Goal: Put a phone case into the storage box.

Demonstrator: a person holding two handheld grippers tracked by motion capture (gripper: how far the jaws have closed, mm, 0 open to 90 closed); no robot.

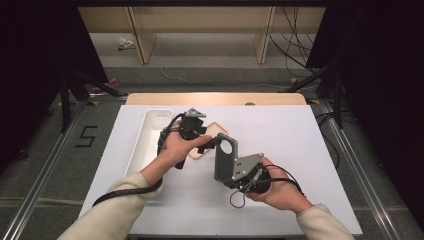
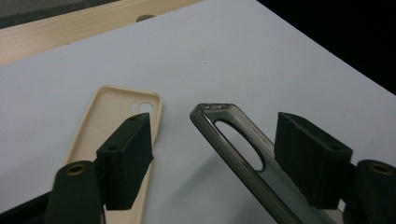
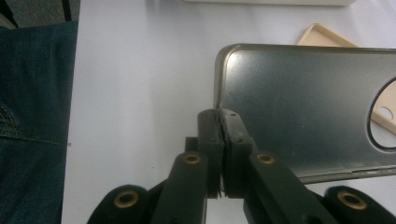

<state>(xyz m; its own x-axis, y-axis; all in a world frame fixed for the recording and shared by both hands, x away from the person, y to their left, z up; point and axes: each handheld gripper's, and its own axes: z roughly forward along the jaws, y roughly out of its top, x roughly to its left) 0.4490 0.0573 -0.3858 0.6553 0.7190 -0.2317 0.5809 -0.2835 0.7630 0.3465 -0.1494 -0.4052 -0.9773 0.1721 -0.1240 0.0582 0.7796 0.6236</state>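
Right gripper (image 1: pixel 226 167) is clamped tight on the edge of a grey phone case (image 1: pixel 226 157), jaws fully pinched on the case wall; the right gripper view shows the pads (image 3: pixel 219 140) squeezed together on the rim near one corner of the case (image 3: pixel 303 107). The case is lifted off the white table cover (image 1: pixel 300 165) and held up on edge, near the table's middle. Likely reason: holding it up presents the free end to the other hand for a two-handed grip or handover.

Left gripper (image 1: pixel 212 141) is partly open, nothing gripped. In the left gripper view the camera-cutout end of the grey case (image 2: pixel 233 140) sits between its two jaws, close to the right-side pad (image 2: pixel 310 156) but not visibly pressed by either. Judging from this, the left is lining up to take that end.

Long axis of the grey case: in the high view it runs steeply up from the right gripper toward the far side, camera hole at the top end, pointing toward the left gripper. Open inner side faces the right gripper's camera.

A beige phone case (image 1: pixel 210 137) lies flat on the table, hollow side up, under the left gripper and just beside the grey one; its camera-hole end points away from the person (image 2: pixel 116 121). A white tray (image 1: pixel 145 145) stands at the left of the table, well apart from the grey case.
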